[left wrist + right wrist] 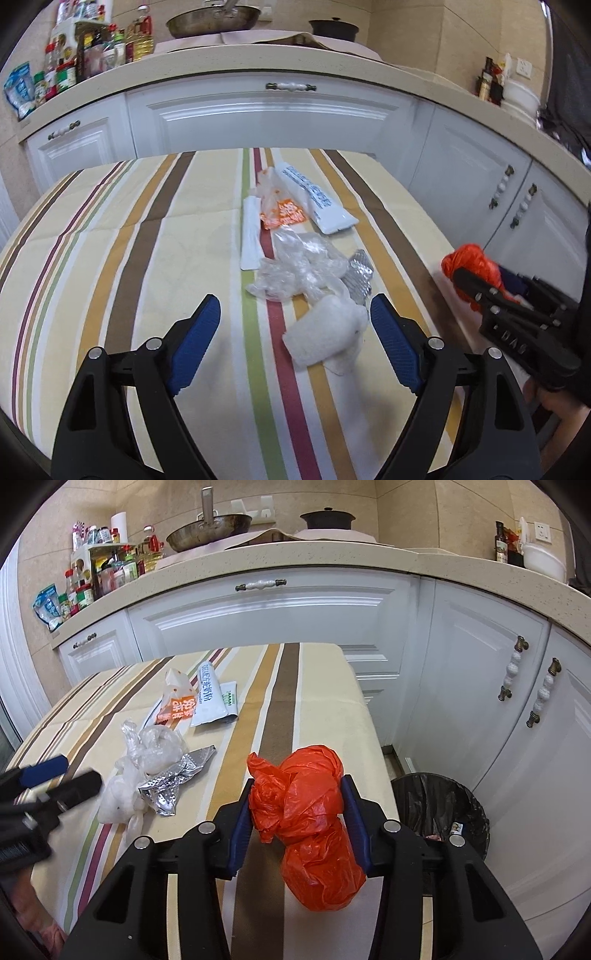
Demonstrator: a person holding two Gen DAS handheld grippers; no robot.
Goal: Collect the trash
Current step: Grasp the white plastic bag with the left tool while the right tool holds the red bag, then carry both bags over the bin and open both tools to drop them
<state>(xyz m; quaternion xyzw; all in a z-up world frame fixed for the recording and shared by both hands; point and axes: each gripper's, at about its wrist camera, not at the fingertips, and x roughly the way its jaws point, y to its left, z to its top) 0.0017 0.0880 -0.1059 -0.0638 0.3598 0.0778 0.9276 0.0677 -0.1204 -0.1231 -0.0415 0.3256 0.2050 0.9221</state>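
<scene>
Striped tablecloth (pixel 110 258) under crumpled wrappers (pixel 299 269), white tube (pixel 317 199), perhaps tissue (pixel 325 336).

Thin, glossy, crinkled orange plastic bag (pixel 310 812) between ribbed blue rubbery pads (pixel 240 834) on matt black plastic arms. Matt woven striped tablecloth (pixel 110 258) under crumpled shiny silver foil blister pack (pixel 173 779), clear filmy plastic wrap (pixel 299 266), rough white fibrous wad (pixel 325 332), smooth glossy white tube (pixel 317 199).
</scene>
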